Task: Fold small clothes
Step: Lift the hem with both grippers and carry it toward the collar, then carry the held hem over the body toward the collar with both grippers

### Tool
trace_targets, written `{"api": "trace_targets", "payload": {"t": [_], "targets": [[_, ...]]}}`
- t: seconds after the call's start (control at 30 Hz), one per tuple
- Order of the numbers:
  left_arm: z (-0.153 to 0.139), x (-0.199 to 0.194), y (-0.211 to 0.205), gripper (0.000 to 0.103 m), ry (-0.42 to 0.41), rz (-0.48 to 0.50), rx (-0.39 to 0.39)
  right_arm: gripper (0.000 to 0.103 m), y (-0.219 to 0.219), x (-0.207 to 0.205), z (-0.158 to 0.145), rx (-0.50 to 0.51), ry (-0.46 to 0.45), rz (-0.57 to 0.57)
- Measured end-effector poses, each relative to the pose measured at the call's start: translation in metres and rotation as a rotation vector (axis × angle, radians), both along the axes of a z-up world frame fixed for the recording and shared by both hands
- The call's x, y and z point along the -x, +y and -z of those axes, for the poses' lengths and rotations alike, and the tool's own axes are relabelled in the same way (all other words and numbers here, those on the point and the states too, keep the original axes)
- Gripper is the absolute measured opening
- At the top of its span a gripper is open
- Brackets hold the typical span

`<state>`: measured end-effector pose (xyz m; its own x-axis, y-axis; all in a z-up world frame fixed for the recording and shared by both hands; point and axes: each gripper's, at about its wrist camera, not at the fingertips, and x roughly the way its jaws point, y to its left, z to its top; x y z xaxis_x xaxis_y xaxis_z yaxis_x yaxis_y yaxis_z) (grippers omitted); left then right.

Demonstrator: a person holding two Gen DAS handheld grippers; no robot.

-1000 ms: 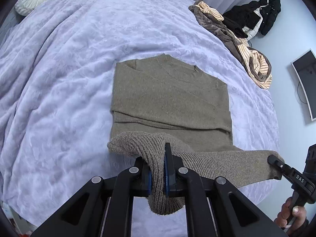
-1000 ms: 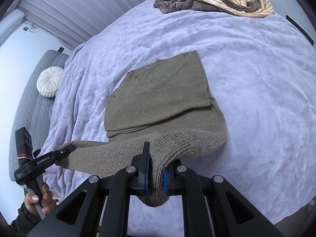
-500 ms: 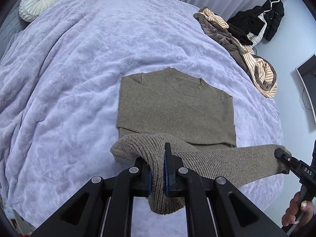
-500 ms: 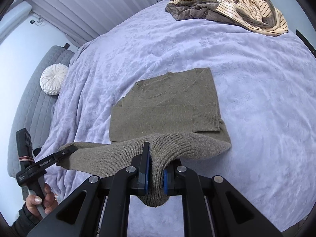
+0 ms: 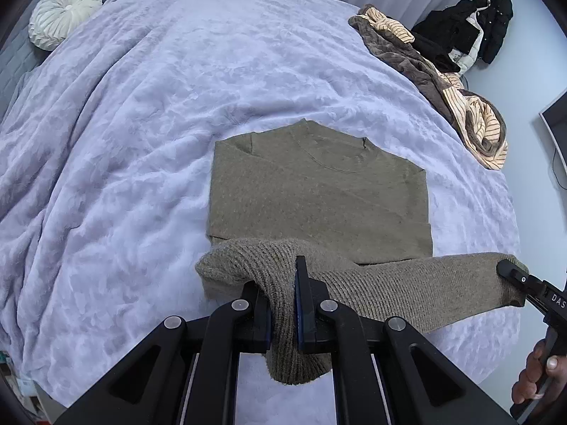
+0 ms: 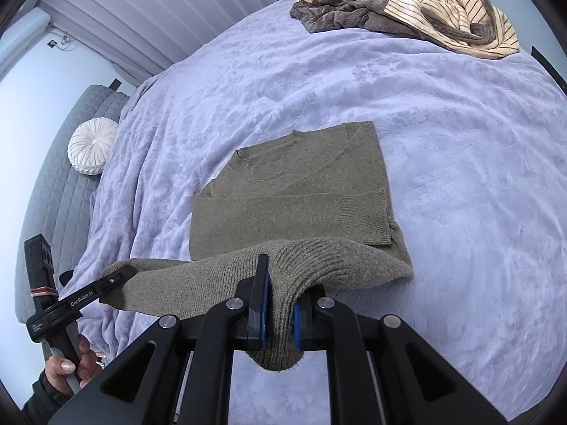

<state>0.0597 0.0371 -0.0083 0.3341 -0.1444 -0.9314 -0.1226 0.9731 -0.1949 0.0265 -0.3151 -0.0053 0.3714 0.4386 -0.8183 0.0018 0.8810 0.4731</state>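
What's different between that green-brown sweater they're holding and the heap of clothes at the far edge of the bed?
The olive sweater lies flat and squared, sleeves tucked in; the heap of clothes is crumpled.

The sweater is one plain colour; the heap mixes brown and cream stripes.

The sweater's ribbed hem is lifted, pinched by the left gripper and right gripper; nothing touches the heap.

Both rest on the lilac blanket.

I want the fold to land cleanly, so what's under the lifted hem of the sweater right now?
Under the lifted hem lies the rest of the sweater, flat on the blanket. The left gripper and right gripper both pinch the hem. The hem hides the sweater's nearest strip.
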Motion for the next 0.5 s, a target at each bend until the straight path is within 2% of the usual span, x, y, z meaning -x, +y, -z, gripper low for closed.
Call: {"api": "trace_targets", "payload": {"t": [0.5], "targets": [[-0.003, -0.016, -0.003, 0.01, -0.002, -0.027, -0.007, 0.011, -0.001, -0.022, 0.0, 0.005, -0.009, -0.004]]}}
